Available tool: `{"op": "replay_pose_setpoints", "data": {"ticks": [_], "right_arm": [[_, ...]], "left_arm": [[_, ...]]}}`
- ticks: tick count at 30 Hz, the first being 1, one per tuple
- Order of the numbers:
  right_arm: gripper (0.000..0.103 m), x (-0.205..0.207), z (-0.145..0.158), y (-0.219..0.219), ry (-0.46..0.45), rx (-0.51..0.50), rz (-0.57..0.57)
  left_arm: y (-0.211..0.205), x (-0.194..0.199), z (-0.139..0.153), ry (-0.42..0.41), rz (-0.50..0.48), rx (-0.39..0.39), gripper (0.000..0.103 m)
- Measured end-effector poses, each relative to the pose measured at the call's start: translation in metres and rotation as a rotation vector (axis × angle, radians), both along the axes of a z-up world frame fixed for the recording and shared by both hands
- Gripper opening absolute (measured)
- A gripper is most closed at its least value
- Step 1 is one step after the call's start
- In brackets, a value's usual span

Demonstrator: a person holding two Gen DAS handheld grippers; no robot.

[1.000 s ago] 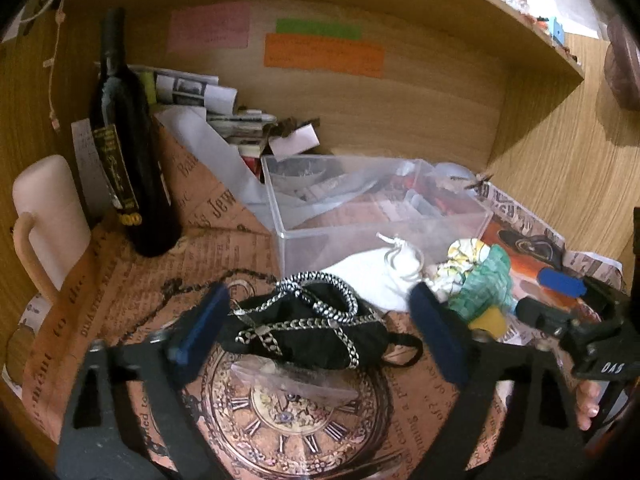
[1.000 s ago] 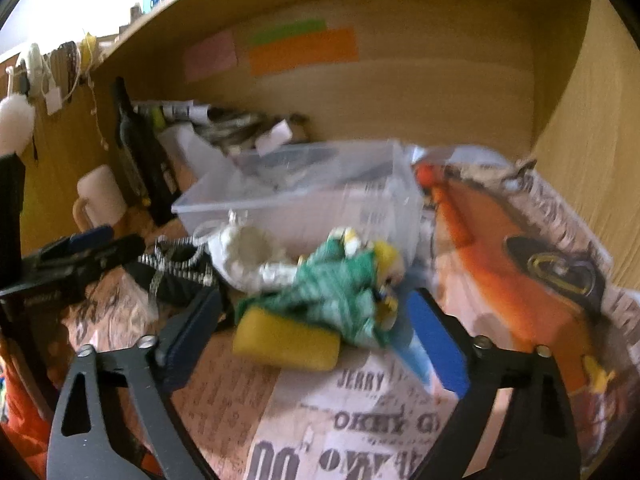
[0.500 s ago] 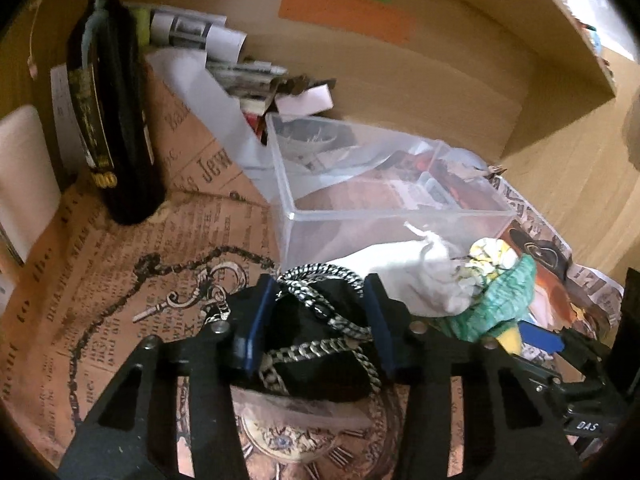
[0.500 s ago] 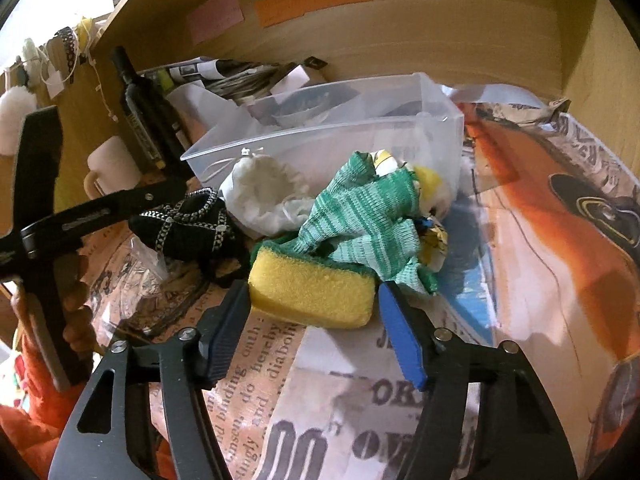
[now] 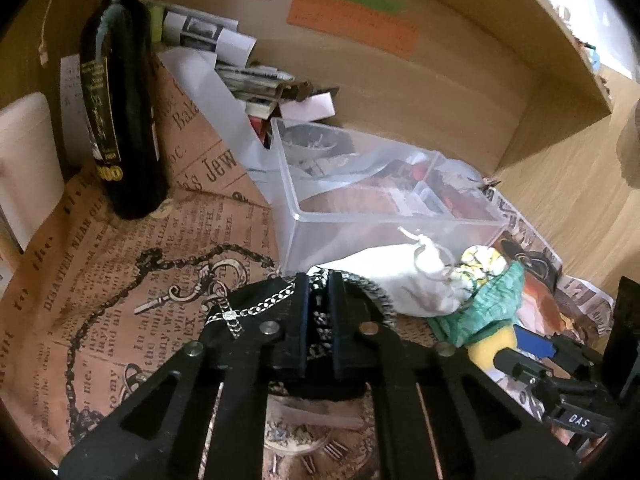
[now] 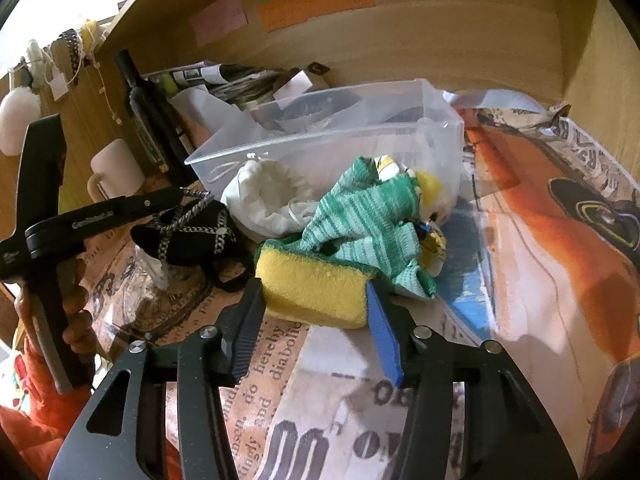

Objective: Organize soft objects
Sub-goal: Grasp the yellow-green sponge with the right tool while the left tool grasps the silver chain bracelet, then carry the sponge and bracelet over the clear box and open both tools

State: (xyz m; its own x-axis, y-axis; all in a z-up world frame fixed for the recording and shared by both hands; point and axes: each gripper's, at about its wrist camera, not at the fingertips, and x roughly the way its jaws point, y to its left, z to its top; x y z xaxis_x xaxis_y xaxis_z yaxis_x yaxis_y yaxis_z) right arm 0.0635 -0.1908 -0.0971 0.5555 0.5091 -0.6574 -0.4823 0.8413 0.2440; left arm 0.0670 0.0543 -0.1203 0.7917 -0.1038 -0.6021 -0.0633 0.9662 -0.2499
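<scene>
My left gripper (image 5: 319,286) is shut on a black pouch with silver chain trim (image 5: 256,308), pinching its top; the pouch also shows in the right wrist view (image 6: 192,240). My right gripper (image 6: 314,300) is shut on a yellow sponge (image 6: 312,288), its jaws pressing both ends. A green striped cloth (image 6: 368,220) lies on the sponge's far side, with a yellow patterned cloth (image 6: 428,192) behind it. A white drawstring bag (image 6: 272,196) lies against the clear plastic bin (image 6: 320,136). The bin also shows in the left wrist view (image 5: 400,220).
A dark wine bottle (image 5: 120,100) and a white mug (image 5: 24,168) stand at the left. Papers and clutter (image 5: 248,80) pile against the wooden back wall. Printed newspaper sheets (image 5: 120,272) cover the shelf floor. A wooden side wall (image 6: 600,80) rises at the right.
My left gripper came forward and closed on the black pouch. My right gripper moved in and closed on the yellow sponge.
</scene>
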Motion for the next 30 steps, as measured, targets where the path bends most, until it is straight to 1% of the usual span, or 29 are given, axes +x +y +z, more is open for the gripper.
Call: {"op": "replay_pose_setpoints", "data": {"ticks": [4, 10, 13, 19, 22, 25, 28, 30], "right_arm": [[0.047, -0.005, 0.013, -0.006, -0.041, 0.007, -0.010], [0.047, -0.008, 0.042, -0.015, -0.130, 0.031, -0.036], [0.047, -0.002, 0.057, -0.016, -0.171, 0.042, -0.047], [0.047, 0.017, 0.082, -0.015, -0.243, 0.037, -0.071], [0.047, 0.028, 0.093, -0.012, -0.282, 0.028, -0.075], [0.047, 0.039, 0.100, -0.007, -0.308, 0.018, -0.073], [0.047, 0.052, 0.102, 0.000, -0.313, 0.008, -0.066], [0.047, 0.060, 0.101, 0.006, -0.306, -0.007, -0.060]], "left_arm": [[-0.004, -0.008, 0.012, -0.036, -0.011, 0.012, 0.008], [-0.008, -0.016, 0.033, -0.103, -0.019, 0.033, 0.008], [-0.011, -0.017, 0.048, -0.149, -0.021, 0.049, 0.008], [-0.012, -0.005, 0.073, -0.216, -0.018, 0.061, 0.008], [-0.011, 0.006, 0.084, -0.231, -0.022, 0.054, 0.008], [-0.011, 0.020, 0.092, -0.238, -0.017, 0.072, 0.008], [-0.013, 0.034, 0.097, -0.235, -0.017, 0.099, 0.008], [-0.016, 0.047, 0.097, -0.218, -0.020, 0.112, 0.008]]}}
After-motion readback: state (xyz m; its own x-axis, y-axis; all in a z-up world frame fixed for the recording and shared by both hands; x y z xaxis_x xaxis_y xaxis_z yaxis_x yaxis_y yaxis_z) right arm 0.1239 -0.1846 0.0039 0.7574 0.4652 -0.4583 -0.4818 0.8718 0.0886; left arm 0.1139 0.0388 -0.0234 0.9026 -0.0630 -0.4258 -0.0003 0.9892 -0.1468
